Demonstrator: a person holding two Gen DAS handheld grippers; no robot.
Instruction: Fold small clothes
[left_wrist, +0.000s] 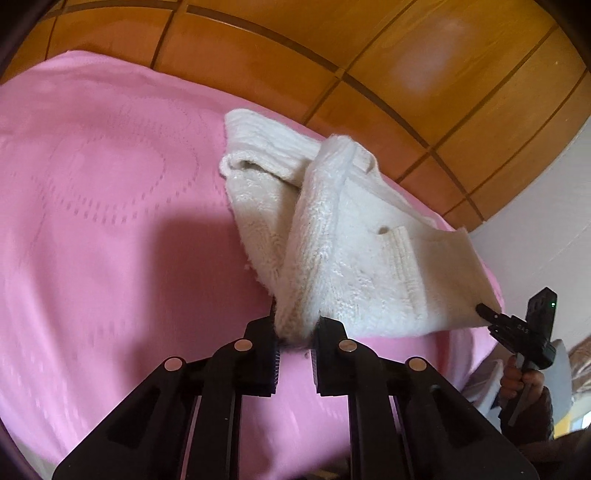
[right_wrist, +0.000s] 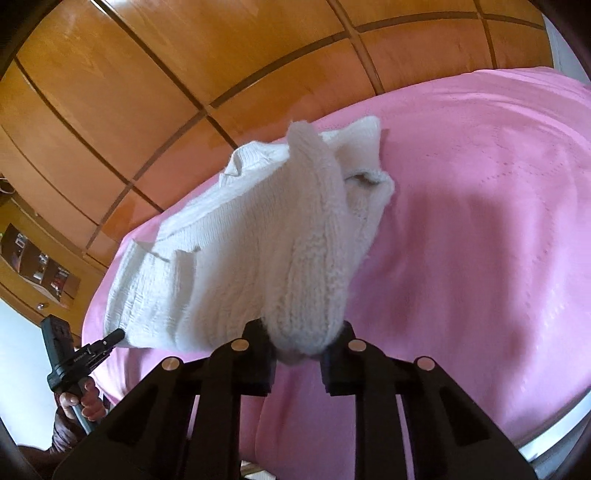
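Note:
A small white knitted garment (left_wrist: 343, 243) is lifted above a pink bed sheet (left_wrist: 110, 221), with its far part resting on the sheet. My left gripper (left_wrist: 295, 332) is shut on one near corner of it. My right gripper (right_wrist: 299, 349) is shut on the other near corner of the garment (right_wrist: 258, 251). In the left wrist view the right gripper (left_wrist: 484, 310) shows at the right, pinching the garment's edge. In the right wrist view the left gripper (right_wrist: 116, 336) shows at the left, doing the same.
A wooden panelled wardrobe (left_wrist: 406, 74) stands behind the bed (right_wrist: 480, 221). A white wall (left_wrist: 546, 221) is at the right. A shelf with small items (right_wrist: 37, 266) is at the far left of the right wrist view.

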